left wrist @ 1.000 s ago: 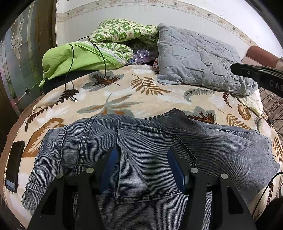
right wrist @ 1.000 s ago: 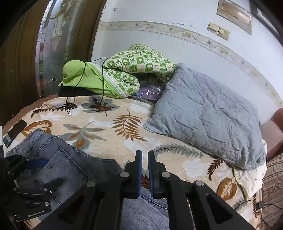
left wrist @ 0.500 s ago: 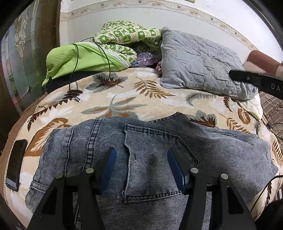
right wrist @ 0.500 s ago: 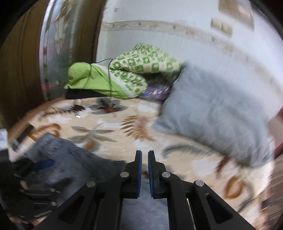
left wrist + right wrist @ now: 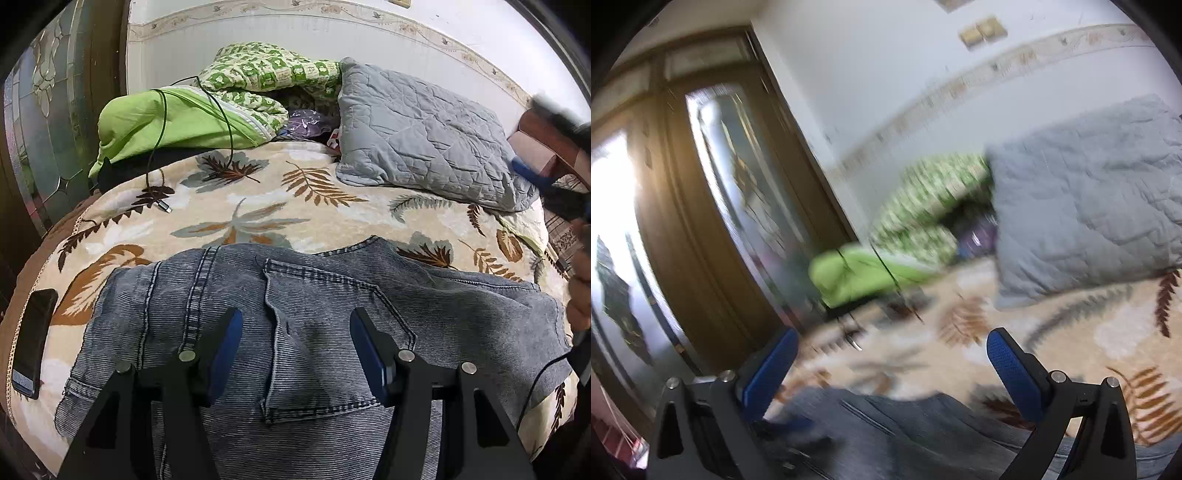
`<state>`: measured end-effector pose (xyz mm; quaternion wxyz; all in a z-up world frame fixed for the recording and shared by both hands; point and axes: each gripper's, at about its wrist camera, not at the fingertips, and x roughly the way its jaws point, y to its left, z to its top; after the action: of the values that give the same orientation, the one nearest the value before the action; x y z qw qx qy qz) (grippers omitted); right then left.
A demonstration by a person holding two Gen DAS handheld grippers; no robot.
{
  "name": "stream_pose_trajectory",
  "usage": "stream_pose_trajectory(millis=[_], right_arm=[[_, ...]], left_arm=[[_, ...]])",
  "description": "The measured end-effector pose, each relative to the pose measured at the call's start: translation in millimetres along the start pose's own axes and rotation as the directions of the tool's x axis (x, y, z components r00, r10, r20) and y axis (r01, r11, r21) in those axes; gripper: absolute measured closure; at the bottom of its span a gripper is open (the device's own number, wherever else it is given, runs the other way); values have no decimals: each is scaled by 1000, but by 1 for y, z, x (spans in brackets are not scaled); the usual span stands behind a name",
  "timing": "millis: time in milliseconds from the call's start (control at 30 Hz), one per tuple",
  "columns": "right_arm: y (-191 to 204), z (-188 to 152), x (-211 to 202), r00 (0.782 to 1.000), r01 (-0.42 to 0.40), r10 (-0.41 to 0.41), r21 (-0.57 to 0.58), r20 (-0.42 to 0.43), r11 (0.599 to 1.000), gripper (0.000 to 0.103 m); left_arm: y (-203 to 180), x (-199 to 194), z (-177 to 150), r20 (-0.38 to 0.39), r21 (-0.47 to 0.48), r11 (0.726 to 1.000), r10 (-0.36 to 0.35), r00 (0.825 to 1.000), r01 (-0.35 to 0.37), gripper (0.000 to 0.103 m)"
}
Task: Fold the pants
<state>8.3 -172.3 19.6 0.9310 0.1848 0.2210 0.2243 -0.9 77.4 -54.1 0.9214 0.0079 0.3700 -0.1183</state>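
Hovering wide open and empty over the pants (image 5: 295,332) bunched at the blanket's (image 5: 258,206) near edge, left gripper (image 5: 295,347) and right gripper (image 5: 890,354) must next pinch the waistband.

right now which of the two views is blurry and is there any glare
Right wrist view: heavy motion blur smears the green bedding and jeans, and a blown-out bright patch sits at the far left beside the wardrobe door; only the right gripper stays crisp. Left wrist view: sharp and evenly lit, with fisheye bending at the edges and only its far right edge smeared.
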Motion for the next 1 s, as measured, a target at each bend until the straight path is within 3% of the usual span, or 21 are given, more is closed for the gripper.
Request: stream_pose_trajectory(millis=[33, 67, 133, 233, 333, 433, 500, 600, 633, 767, 833, 900, 1000], right_arm=[[-5, -1, 16, 994, 0, 1, 10, -111, 1000, 0], [-11, -4, 35, 970, -7, 14, 29, -241, 1000, 0], [-23, -14, 63, 915, 10, 24, 82, -403, 997, 0], [-31, -19, 89, 869, -3, 53, 102, -492, 995, 0], [-33, -23, 111, 826, -12, 61, 91, -561, 996, 1], [-32, -28, 135, 789, -35, 74, 76, -610, 997, 14], [-31, -35, 146, 760, -34, 61, 54, -647, 998, 15], [-39, -43, 158, 740, -35, 68, 63, -669, 997, 20], [-41, -45, 161, 738, -42, 83, 77, -670, 996, 20], [-42, -47, 164, 741, -49, 93, 85, -666, 995, 20], [-43, -49, 169, 733, -53, 103, 95, -672, 994, 20], [-42, -55, 175, 710, -43, 91, 86, -698, 995, 22], [-38, -57, 176, 700, -64, 97, 73, -708, 995, 38]], left_arm=[[-1, -1, 0, 1, 6, 1000, 5, 1000, -5, 42], [-1, -1, 1, 2, 13, 1000, 18, 1000, -18, 42], [0, -3, 1, -4, 31, 997, 75, 997, -74, 42], [17, -10, 2, -28, 5, 991, 130, 991, -130, 42], [35, -9, -1, -73, -52, 988, 142, 987, -146, 42], [44, -5, -6, -115, -69, 988, 133, 984, -141, 42], [43, -5, -9, -123, -61, 991, 112, 986, -120, 42], [36, -10, -10, -113, -36, 999, 33, 993, -37, 42], [32, -11, -11, -128, -35, 999, -22, 992, 18, 42], [10, -25, -15, -135, -7, 980, -199, 971, 200, 42], [-9, -32, -17, -128, 71, 971, -219, 967, 230, 42], [-21, -31, -20, -142, 119, 963, -223, 964, 241, 42], [-28, -11, -29, -232, 147, 963, -188, 954, 225, 42]])
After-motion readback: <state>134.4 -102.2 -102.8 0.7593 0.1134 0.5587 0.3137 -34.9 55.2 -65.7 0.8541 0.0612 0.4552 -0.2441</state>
